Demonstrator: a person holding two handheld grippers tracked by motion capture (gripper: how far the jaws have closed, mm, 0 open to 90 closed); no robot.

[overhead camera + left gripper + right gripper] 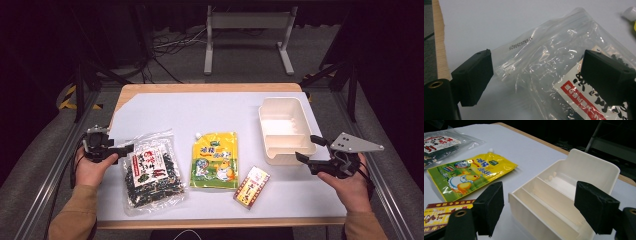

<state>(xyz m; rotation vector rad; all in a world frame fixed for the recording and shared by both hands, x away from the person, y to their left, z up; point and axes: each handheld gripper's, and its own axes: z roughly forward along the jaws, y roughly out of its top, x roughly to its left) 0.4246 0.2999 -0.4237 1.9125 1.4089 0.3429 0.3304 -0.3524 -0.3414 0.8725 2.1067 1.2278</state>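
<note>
- The seaweed bag [151, 172] is a clear, crinkled plastic packet with dark pieces inside and a white label with black and red print; it lies flat on the white table [210, 112], at the left side near the front edge.
- In the left gripper view the bag [544, 62] shows a printed number code near its sealed, see-through top edge, and the label sits lower down, partly behind the right jaw.
- The left gripper [125, 149] is held just beside the upper left corner of the bag, with its jaws spread wide and nothing between them but the bag's clear top corner below. I cannot tell whether a jaw touches the plastic.
- The white box [285, 130] stands at the right side of the table. It is an open tray with a thin inner wall that splits it into a large part and a narrow part, and both parts look bare inside.
- The right gripper [309, 149] is held at the near right corner of the box, jaws wide apart. In the right gripper view the box [564, 195] lies just ahead of them, not gripped.
- Between bag and box lies a yellow pouch [215, 160] with a small white cap and a cartoon print, flat on the table.
- A small red and yellow packet [251, 187] lies near the front edge, just right of the pouch.
</note>
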